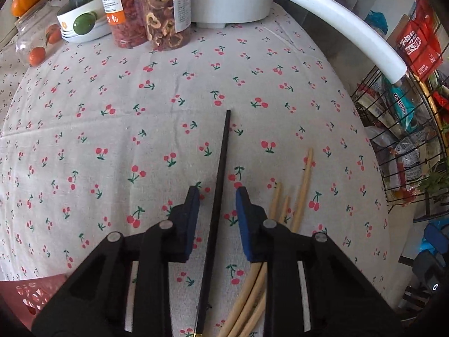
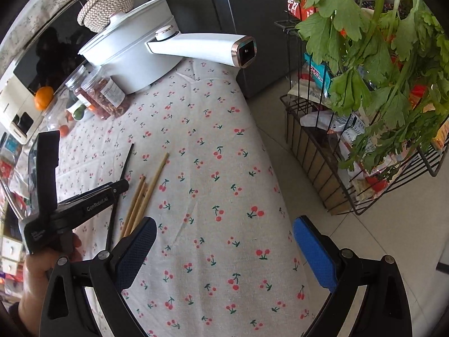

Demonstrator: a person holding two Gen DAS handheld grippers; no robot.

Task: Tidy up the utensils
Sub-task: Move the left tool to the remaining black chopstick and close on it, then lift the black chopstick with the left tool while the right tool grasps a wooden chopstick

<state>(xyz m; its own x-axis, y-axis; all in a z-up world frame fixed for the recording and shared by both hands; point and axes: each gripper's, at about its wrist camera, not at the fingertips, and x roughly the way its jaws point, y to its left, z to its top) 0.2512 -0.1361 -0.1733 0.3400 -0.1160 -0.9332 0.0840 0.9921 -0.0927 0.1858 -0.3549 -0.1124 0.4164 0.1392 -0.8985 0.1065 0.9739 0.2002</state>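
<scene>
A black chopstick lies on the cherry-print tablecloth, running between the fingers of my left gripper, which is open around it without touching. Several bamboo chopsticks lie just right of it, partly under the right finger. In the right wrist view the black chopstick and the bamboo chopsticks lie left of centre, with the left gripper over them. My right gripper is wide open and empty, near the table's front right.
Two jars of dried fruit, a bowl stack and a white pot with a long handle stand at the back. A wire rack with packets and greens stands right of the table. A red basket sits at the lower left.
</scene>
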